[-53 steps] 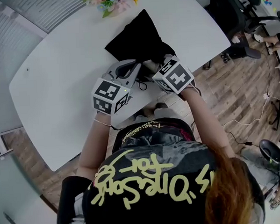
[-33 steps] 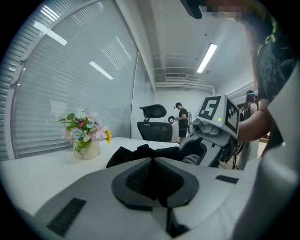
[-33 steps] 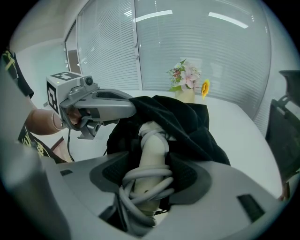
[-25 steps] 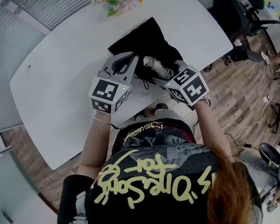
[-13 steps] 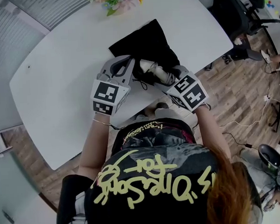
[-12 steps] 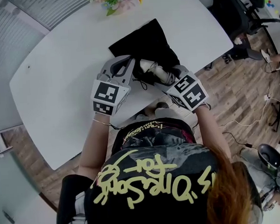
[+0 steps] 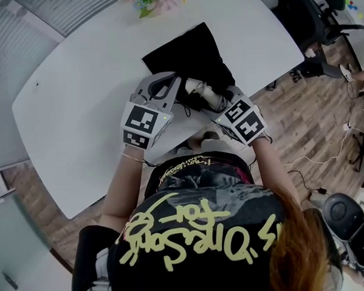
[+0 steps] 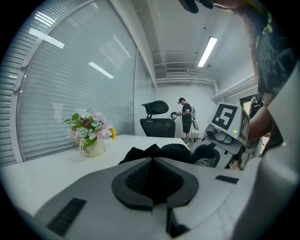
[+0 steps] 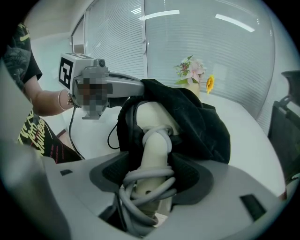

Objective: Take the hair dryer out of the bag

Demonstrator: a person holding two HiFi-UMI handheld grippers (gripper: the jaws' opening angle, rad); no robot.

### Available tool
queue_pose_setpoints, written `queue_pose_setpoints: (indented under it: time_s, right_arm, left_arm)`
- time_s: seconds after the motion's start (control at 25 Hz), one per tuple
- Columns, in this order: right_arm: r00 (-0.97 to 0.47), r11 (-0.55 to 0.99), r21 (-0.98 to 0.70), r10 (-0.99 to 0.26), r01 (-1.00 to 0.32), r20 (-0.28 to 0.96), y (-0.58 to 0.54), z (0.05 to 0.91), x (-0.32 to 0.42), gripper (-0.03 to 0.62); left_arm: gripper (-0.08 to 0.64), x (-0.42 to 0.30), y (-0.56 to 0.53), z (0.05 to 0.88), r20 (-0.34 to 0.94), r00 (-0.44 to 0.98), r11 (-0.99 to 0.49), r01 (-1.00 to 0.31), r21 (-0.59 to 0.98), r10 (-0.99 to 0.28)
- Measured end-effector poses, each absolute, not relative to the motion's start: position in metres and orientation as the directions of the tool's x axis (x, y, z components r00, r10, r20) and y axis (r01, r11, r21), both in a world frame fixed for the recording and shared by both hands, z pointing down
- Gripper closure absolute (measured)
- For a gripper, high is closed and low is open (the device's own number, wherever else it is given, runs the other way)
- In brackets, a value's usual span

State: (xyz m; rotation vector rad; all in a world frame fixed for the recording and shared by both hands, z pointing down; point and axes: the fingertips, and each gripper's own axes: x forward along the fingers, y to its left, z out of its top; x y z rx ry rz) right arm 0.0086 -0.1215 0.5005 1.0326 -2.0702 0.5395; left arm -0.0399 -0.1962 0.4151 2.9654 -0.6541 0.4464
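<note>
my right claw (image 9: 151, 183) clamps the hair dryer (image 9: 153, 136) by its handle, grey cord (image 9: 140, 197) wound round it, head inside the black bag (image 9: 201, 122) | my left claw (image 8: 152, 182) pinches the bag's mouth | bag near white table's (image 7: 77, 111) front edge, bare top leftward | flower vase (image 8: 93, 147) beyond, print unreadable
</note>
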Motion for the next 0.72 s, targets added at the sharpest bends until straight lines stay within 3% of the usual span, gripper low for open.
queue_pose_setpoints:
  time_s: [0.28,0.4,0.6,0.72]
  right_arm:
    - [-0.257,0.582,0.206,-0.613,-0.787,0.748,-0.128,0.475,0.008,0.319]
    - [-0.324,0.588,0.147,-0.618,-0.795,0.717,-0.137,0.470,0.001,0.319]
    - [-0.372,0.612,0.015,-0.499,-0.791,0.783,-0.146,0.483,0.001,0.320]
    - [-0.389,0.585,-0.038,-0.488,-0.810,0.782,-0.153,0.480,0.005,0.321]
  left_arm:
    - [0.558,-0.039,-0.198,0.414,0.286,0.868,-0.902,-0.431,0.033,-0.405]
    - [0.558,-0.037,-0.196,0.412,0.280,0.869,-0.899,-0.435,0.043,-0.407]
    - [0.558,-0.032,-0.193,0.411,0.275,0.872,-0.900,-0.433,0.045,-0.406]
    - [0.558,-0.030,-0.190,0.408,0.272,0.876,-0.905,-0.423,0.039,-0.398]
